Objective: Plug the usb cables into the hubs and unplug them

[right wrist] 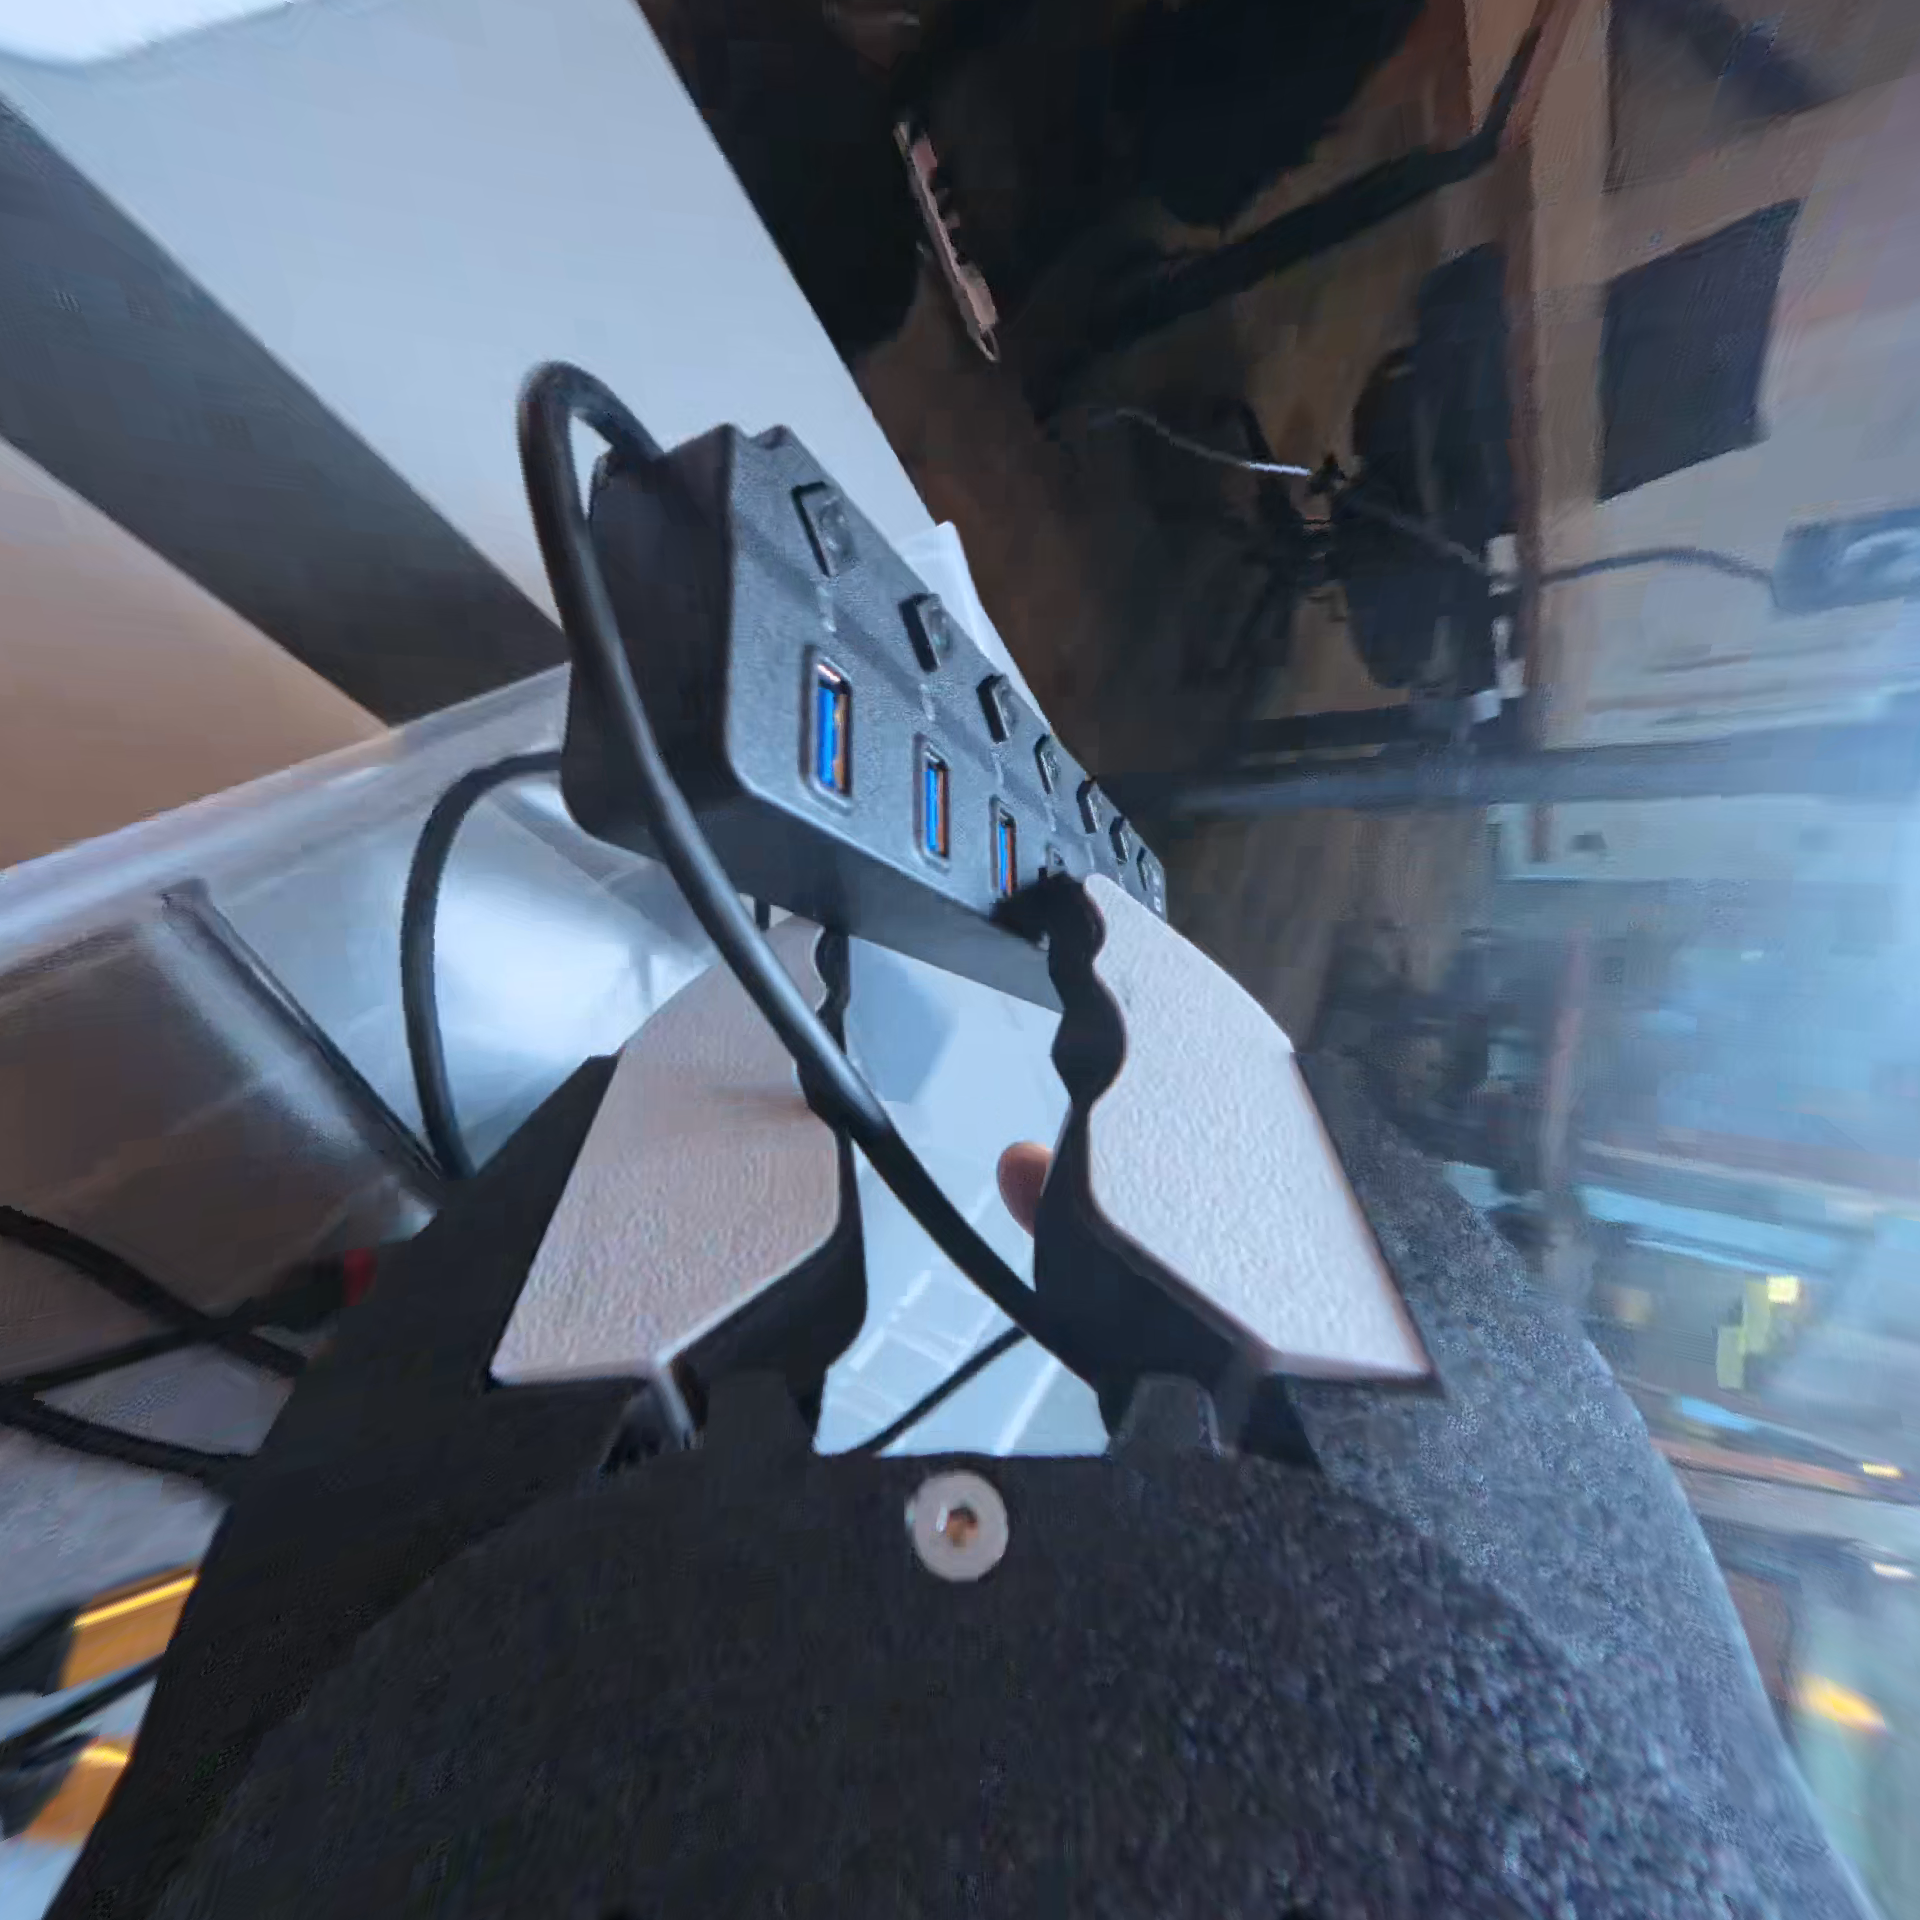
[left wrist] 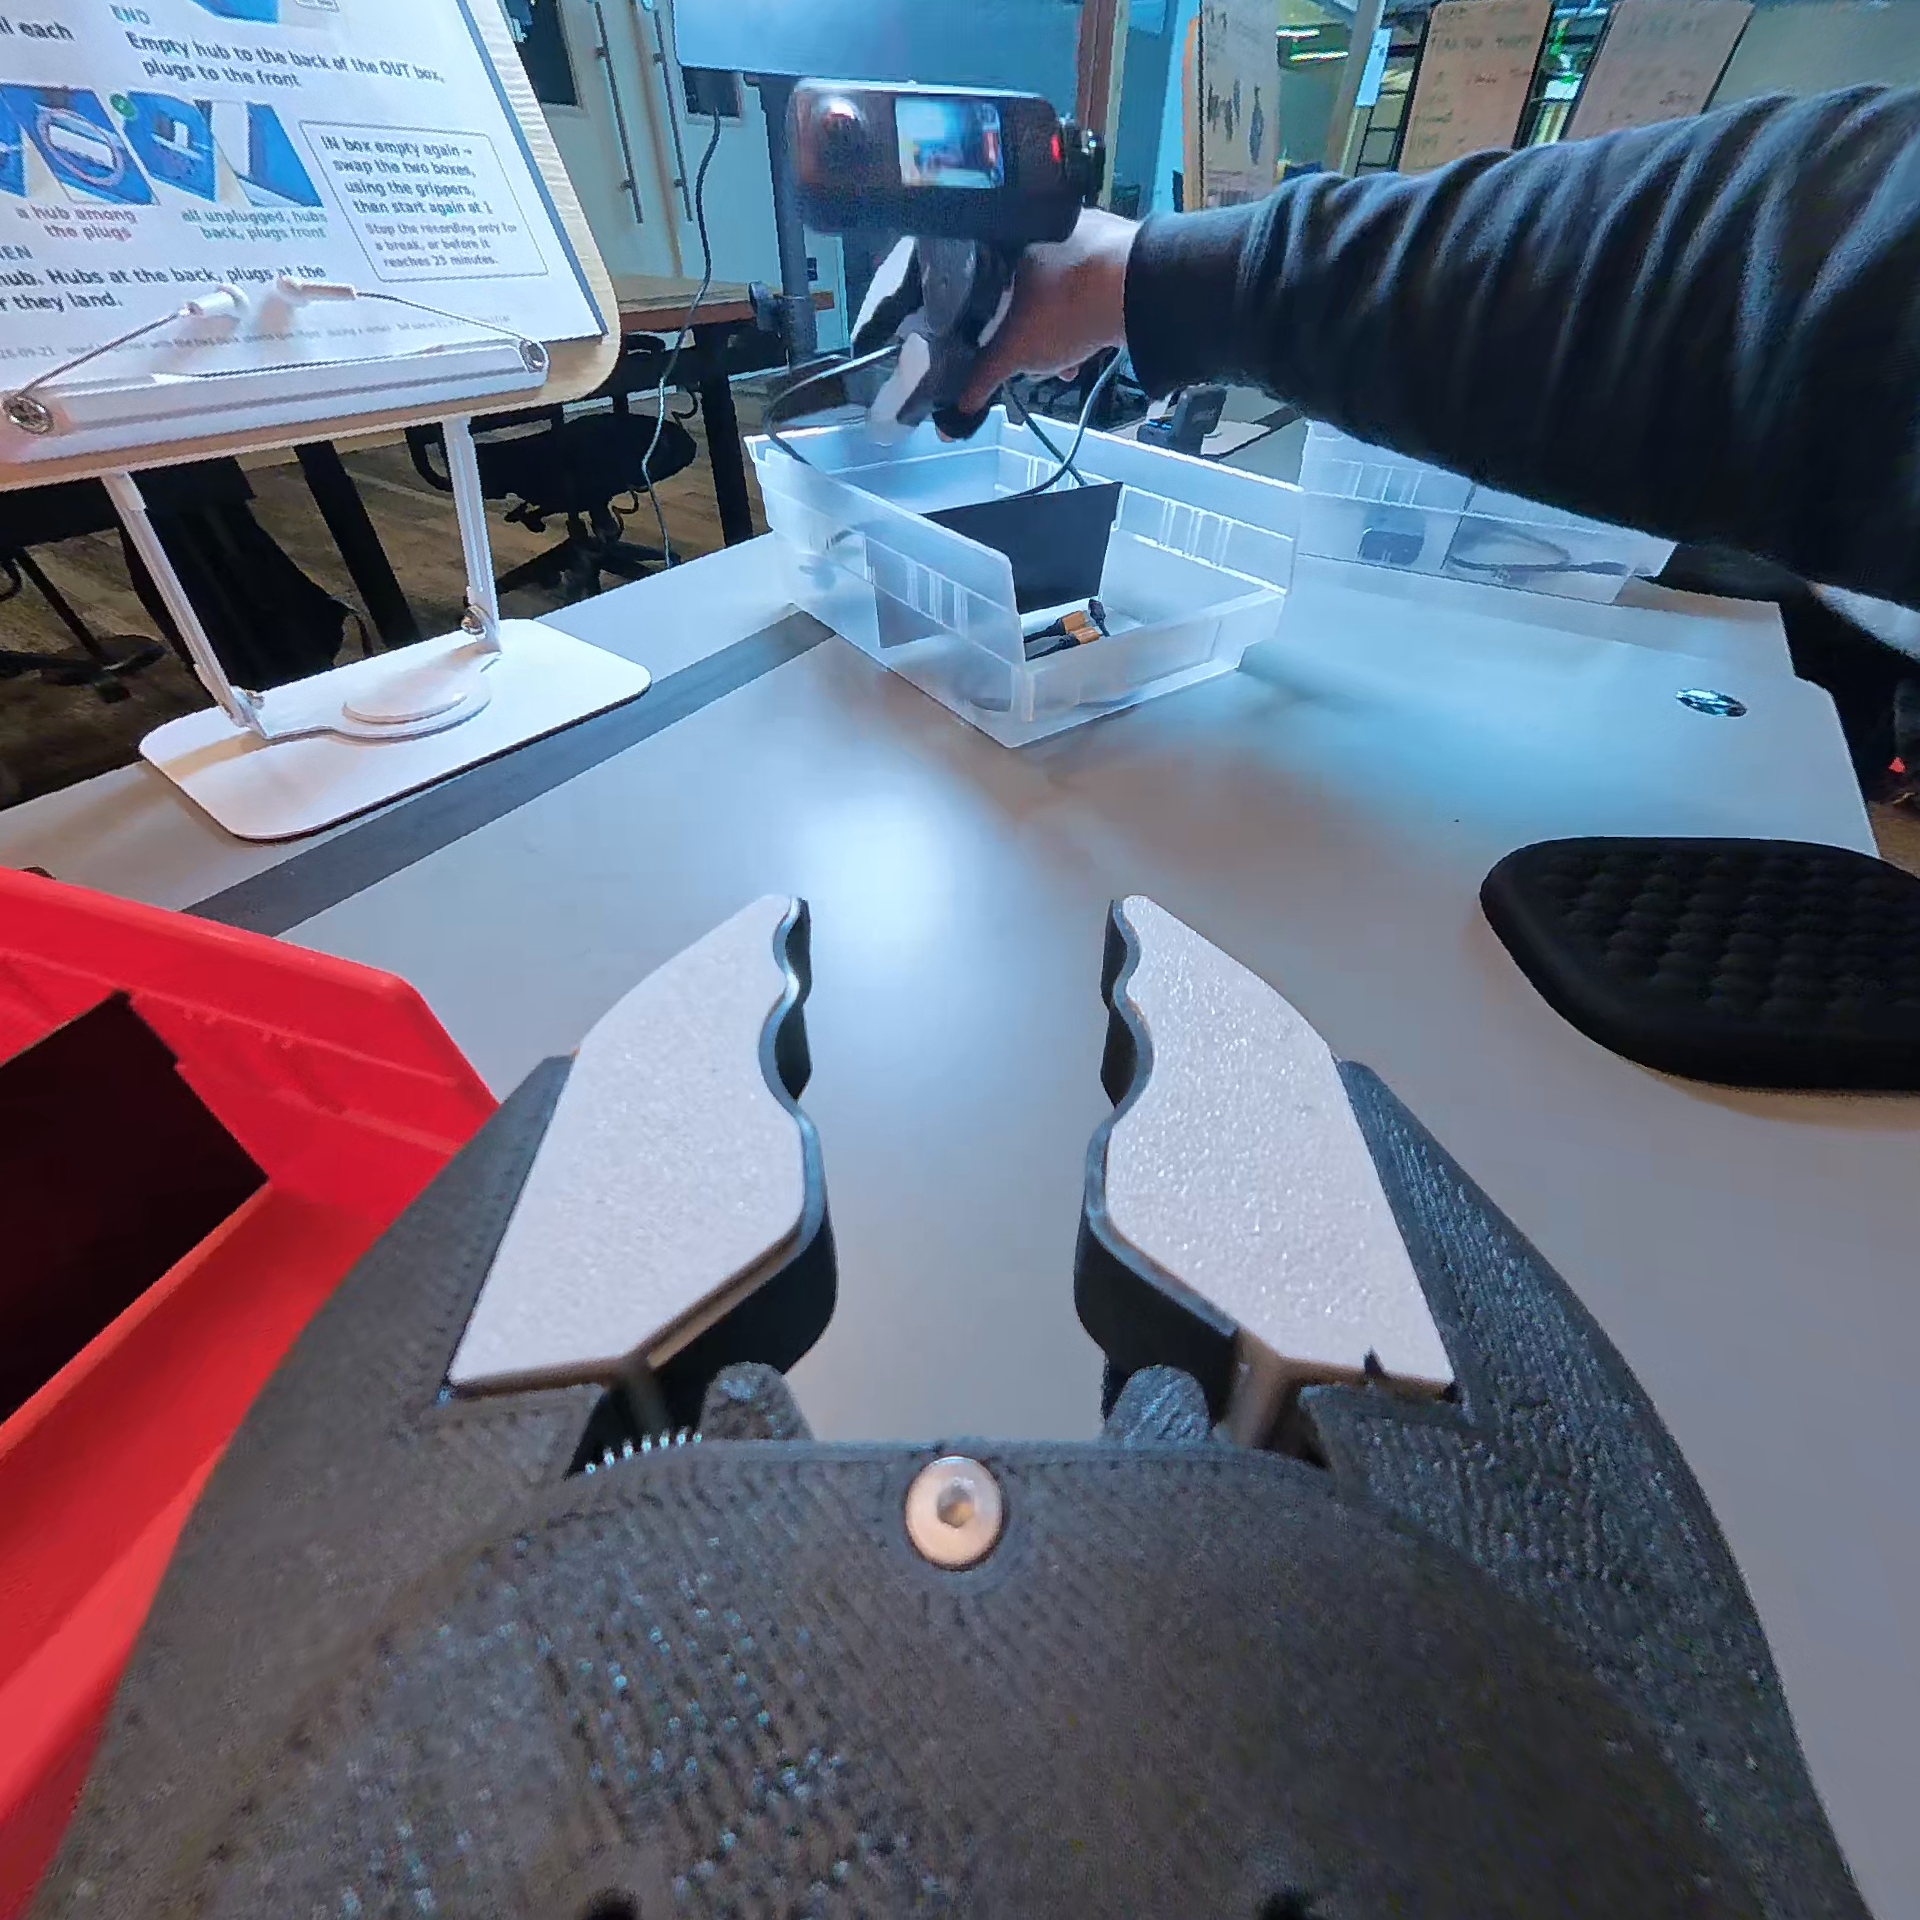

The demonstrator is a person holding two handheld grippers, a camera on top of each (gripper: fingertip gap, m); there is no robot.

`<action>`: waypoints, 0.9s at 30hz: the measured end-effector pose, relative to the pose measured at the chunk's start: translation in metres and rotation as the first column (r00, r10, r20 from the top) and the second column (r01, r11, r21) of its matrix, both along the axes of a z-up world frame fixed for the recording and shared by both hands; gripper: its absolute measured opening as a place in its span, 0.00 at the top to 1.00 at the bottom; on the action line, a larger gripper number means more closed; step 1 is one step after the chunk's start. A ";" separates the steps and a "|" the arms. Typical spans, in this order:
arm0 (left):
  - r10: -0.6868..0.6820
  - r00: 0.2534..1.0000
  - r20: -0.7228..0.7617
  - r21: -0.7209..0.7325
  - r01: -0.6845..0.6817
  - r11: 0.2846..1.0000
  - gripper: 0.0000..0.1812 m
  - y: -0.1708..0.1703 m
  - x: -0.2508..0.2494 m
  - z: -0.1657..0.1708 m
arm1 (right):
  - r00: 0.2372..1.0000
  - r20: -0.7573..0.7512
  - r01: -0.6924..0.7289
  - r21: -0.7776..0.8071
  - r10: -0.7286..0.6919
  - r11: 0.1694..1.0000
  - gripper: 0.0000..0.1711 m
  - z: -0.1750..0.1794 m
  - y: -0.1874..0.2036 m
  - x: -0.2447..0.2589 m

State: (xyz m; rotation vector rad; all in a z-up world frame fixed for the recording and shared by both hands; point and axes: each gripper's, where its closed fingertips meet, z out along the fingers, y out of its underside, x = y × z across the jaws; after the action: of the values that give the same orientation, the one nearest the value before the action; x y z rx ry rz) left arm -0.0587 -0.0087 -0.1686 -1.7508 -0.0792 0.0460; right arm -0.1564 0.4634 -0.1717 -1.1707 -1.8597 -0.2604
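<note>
Key relation: while the right claw (right wrist: 940,940) is pinching the near end of the long black plastic multi-port USB hub (right wrist: 831,686), the hub's long axis is running away from the fingertips toward 11 o'clock in the right wrist view.
Hub position: it is hanging in the air above the clear plastic bin (left wrist: 1049,665), its blue ports facing the camera, all of them empty as far as the fingers let me see.
Hub lead: its thin black cable (right wrist: 665,831) is looping down between the fingers.
Right claw: gripping the hub.
Left claw (left wrist: 954,935): gaping wide with nothing in it, hovering over the grey worktop (left wrist: 1039,935); bin lying at 12 o'clock, well apart.
Nearer arm: the right one, judged by its grip.
Loose plugs: orange-tipped black cable ends (left wrist: 1070,629) are lying in the bin's front compartment.
Red plastic bin (left wrist: 239,1060): sitting at 9 o'clock of the left claw.
</note>
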 end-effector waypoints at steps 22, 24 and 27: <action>0.008 0.999 0.043 -0.068 -0.005 0.998 0.71 0.003 -0.009 -0.022 | 0.956 0.293 0.110 -0.393 0.012 0.913 0.69 -0.030 -0.023 0.013; 0.007 0.998 0.057 -0.076 -0.002 0.997 0.71 0.003 -0.010 -0.026 | 0.971 0.230 0.045 -0.463 0.070 0.885 0.60 -0.011 -0.039 0.001; 0.000 0.998 0.059 -0.086 0.006 0.996 0.71 0.004 -0.010 -0.029 | 0.979 0.136 -0.051 -0.566 0.154 0.823 0.54 0.027 -0.066 -0.005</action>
State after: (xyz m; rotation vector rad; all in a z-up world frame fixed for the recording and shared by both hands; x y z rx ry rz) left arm -0.0690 -0.0046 -0.1974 -1.8386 -0.1193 -0.0047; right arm -0.1613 0.3975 -0.1450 -1.4634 -2.2319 0.2817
